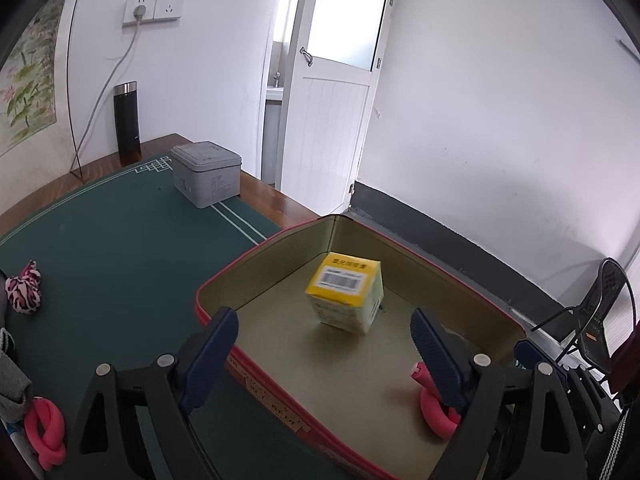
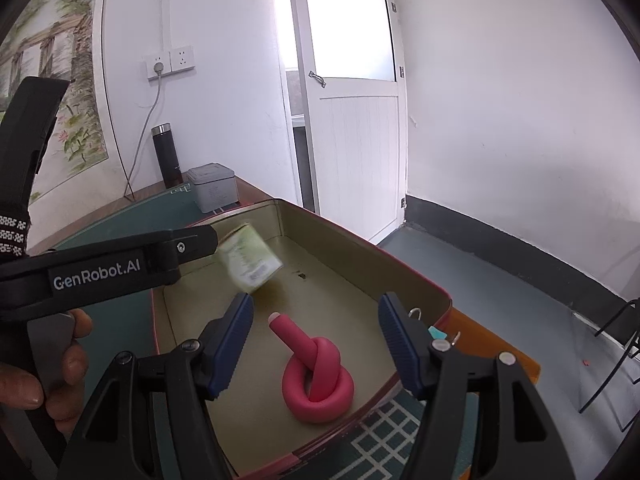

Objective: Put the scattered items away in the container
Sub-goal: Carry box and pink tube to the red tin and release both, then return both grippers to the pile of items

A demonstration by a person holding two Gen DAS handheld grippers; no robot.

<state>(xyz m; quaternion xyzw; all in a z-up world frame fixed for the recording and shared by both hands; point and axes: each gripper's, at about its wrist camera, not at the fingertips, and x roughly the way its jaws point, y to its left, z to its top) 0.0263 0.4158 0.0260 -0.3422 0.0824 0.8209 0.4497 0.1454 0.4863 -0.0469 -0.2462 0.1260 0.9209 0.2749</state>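
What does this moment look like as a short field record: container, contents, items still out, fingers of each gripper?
container: red tin, open
inside: yellow box, tilted and blurred; knotted pink foam tube
still on the mat: second pink foam tube; patterned fabric piece
left gripper: fingers apart, holding nothing
right gripper: fingers apart, above the tube inside, not touching

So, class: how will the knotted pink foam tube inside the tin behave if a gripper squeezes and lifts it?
The knotted pink foam tube looks soft, so it probably squashes. Likely light for its bulk. The knot should stop it rolling.
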